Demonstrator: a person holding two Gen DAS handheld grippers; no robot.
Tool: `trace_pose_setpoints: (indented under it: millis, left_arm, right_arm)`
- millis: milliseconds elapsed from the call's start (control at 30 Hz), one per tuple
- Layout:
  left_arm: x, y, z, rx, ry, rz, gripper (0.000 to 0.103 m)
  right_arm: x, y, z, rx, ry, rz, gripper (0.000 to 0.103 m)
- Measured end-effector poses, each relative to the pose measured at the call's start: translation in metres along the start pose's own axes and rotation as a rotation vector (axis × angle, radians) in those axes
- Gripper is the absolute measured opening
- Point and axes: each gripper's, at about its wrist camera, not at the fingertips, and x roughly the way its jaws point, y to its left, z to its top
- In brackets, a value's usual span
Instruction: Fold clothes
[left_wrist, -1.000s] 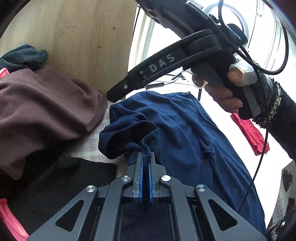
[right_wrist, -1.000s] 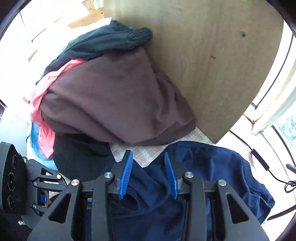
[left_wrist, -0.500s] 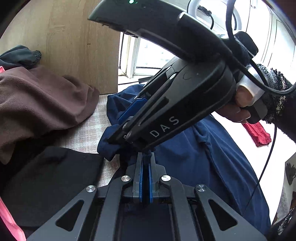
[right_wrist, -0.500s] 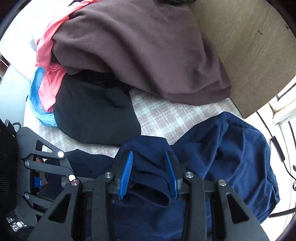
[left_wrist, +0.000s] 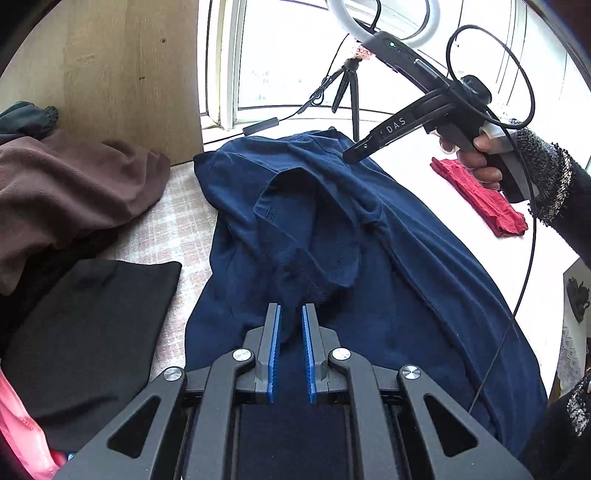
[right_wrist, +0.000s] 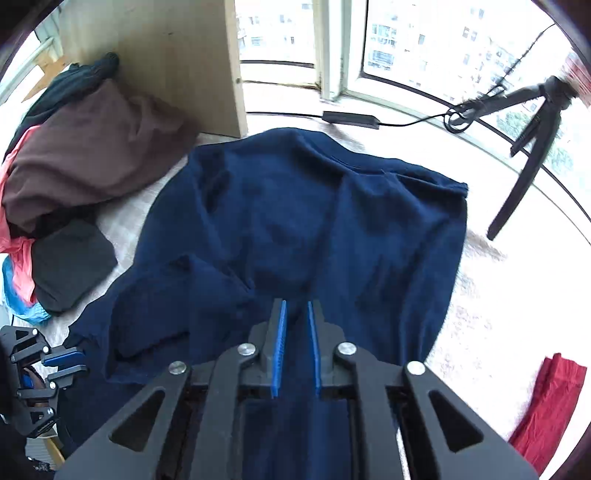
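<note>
A navy shirt (left_wrist: 388, 266) lies spread on the pale checked table cover, with one sleeve (left_wrist: 306, 236) folded over its body. My left gripper (left_wrist: 291, 314) sits low at the near end of that sleeve. Its jaws are opening, the blue pads stand slightly apart, and the cuff lies just ahead of them, not pinched. My right gripper (left_wrist: 349, 157), held by a hand in a dark sleeve, hovers above the shirt's far shoulder. In its own view the right gripper (right_wrist: 296, 308) is closing, with a narrow gap and nothing between the pads, over the shirt (right_wrist: 295, 221).
A brown garment (left_wrist: 66, 192) is heaped at the left against a wooden panel (left_wrist: 129, 74). A folded black garment (left_wrist: 85, 325) lies beside the shirt, with pink cloth under it. A red cloth (left_wrist: 480, 199) lies at the right. A tripod (right_wrist: 524, 147) and a cable stand by the window.
My left gripper has let go of the sleeve, which now lies flat across the shirt. My right gripper has swung away from the sleeve towards the shirt's far right, and its jaws have narrowed.
</note>
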Motion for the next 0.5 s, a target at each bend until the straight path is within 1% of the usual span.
trace_pose_setpoints:
  millis: [67,100,133,167,267,333,400,433,467,500]
  left_arm:
    - [-0.001,0.001,0.003,-0.006,-0.001,-0.016,0.013]
    - [0.000,0.001,0.005,-0.007,-0.001,-0.018,0.018]
    - [0.003,0.000,0.007,-0.005,0.004,-0.022,0.020]
    - [0.007,-0.002,0.009,0.002,0.010,-0.026,0.020]
    - [0.022,-0.014,0.011,0.043,0.031,-0.046,0.022]
    - [0.033,-0.024,0.011,0.083,0.048,-0.041,0.023]
    - [0.044,-0.032,0.010,0.127,0.060,-0.023,0.023]
    - [0.048,-0.033,0.010,0.135,0.062,-0.030,0.021]
    - [0.051,-0.034,0.011,0.143,0.065,-0.037,0.008]
    - [0.048,-0.033,0.011,0.143,0.065,-0.057,0.005]
  right_arm:
    - [-0.005,-0.003,-0.003,-0.012,-0.026,0.074,0.018]
    - [-0.001,0.000,-0.002,-0.027,-0.027,0.103,0.025]
    - [0.000,0.004,-0.004,-0.056,-0.037,0.120,0.030]
    - [0.001,0.008,-0.005,-0.085,-0.048,0.137,0.031]
    - [0.011,0.028,-0.007,-0.170,-0.021,0.174,0.037]
    - [0.026,0.043,-0.005,-0.210,0.025,0.165,0.038]
    - [0.034,0.053,-0.008,-0.261,0.045,0.097,0.038]
    - [0.040,0.057,-0.009,-0.283,0.051,0.055,0.030]
    - [0.039,0.056,-0.010,-0.281,0.038,0.045,0.016]
    - [0.037,0.056,-0.011,-0.279,0.025,0.036,0.003]
